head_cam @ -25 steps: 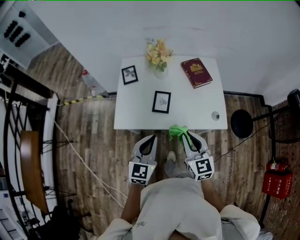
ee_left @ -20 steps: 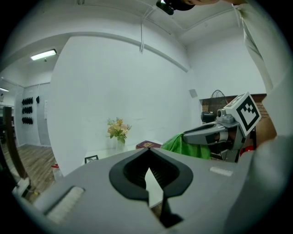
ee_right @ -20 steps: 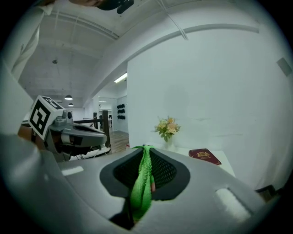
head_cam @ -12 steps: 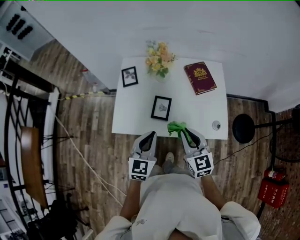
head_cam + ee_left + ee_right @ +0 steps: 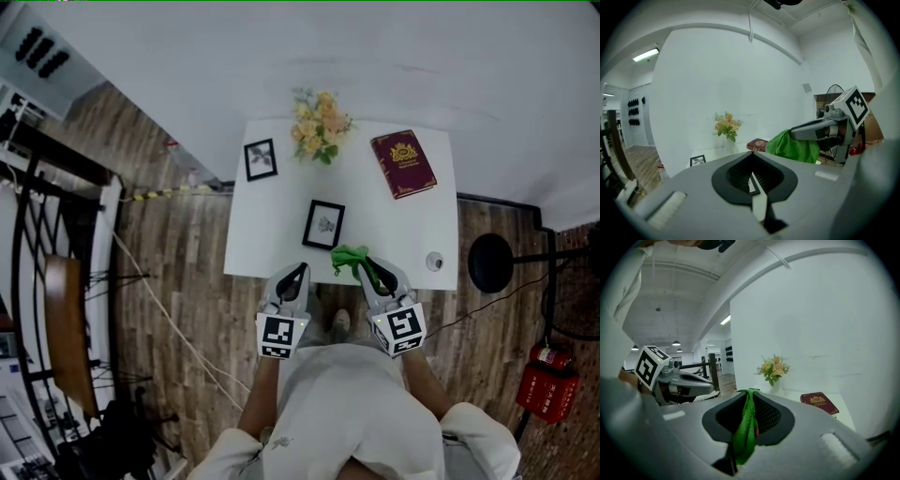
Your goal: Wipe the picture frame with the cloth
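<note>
Noted both grippers advanced on the white table (image 5: 394, 225) since a second ago: tool tips then short of its near edge, now at it, with the table sitting lower in the frame. Found the right gripper (image 5: 367, 266) pinched tight on the green cloth (image 5: 348, 257), a soft crumpled fabric bunched at the tips and trailing as a narrow fold between the ribbed black pads (confirmed in the right gripper view). Logged the cloth at centre frame, now overlapping the table's near edge, just below and right of the picture frame (image 5: 323, 224); contact between the two not determinable. Found the left gripper (image 5: 302, 270) with tips pressed together and holding nothing, below and left of that frame. Recorded the picture frame as a black-rimmed rectangle with a pale mount, mid-table. Noted a smaller black frame (image 5: 261, 158) at the table's upper left, yellow flowers (image 5: 321, 125) just right of it, and a dark red hardback book (image 5: 403, 163) with gilt emblem at upper right. Observed a wood-plank floor (image 5: 178, 281) surrounding.
</note>
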### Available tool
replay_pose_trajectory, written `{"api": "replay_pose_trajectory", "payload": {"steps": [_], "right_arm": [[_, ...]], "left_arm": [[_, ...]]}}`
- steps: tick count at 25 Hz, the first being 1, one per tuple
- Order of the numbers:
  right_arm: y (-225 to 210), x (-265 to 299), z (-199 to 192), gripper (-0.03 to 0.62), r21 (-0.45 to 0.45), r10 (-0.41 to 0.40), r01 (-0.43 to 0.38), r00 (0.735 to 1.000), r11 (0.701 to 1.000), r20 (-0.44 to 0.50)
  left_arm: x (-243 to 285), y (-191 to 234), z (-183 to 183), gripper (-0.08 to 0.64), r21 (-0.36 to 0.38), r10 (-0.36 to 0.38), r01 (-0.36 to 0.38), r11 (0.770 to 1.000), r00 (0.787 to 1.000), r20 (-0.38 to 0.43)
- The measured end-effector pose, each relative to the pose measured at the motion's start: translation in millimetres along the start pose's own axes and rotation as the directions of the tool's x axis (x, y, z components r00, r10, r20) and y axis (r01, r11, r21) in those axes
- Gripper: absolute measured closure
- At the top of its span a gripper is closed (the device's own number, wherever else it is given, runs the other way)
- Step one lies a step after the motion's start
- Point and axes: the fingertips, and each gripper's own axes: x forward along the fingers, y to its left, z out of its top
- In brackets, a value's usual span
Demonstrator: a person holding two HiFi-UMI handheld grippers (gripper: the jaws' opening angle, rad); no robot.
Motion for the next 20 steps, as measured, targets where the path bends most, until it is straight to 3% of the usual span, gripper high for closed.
{"api": "replay_pose_trajectory", "payload": {"steps": [11, 20], "right_arm": [[-27, 43, -11, 0.546, 0.04, -0.094, 0.096, 0.995, 0.995, -0.042], [-43, 78, -26, 0.546, 0.058, -0.224, 0.233, 0.965, 0.971, -0.136]], "left_arm": [[53, 37, -15, 0.54, 0.023, -0.101, 0.101, 0.995, 0.995, -0.019], [102, 62, -37, 0.54, 0.018, -0.267, 0.269, 0.963, 0.961, -0.07]]}}
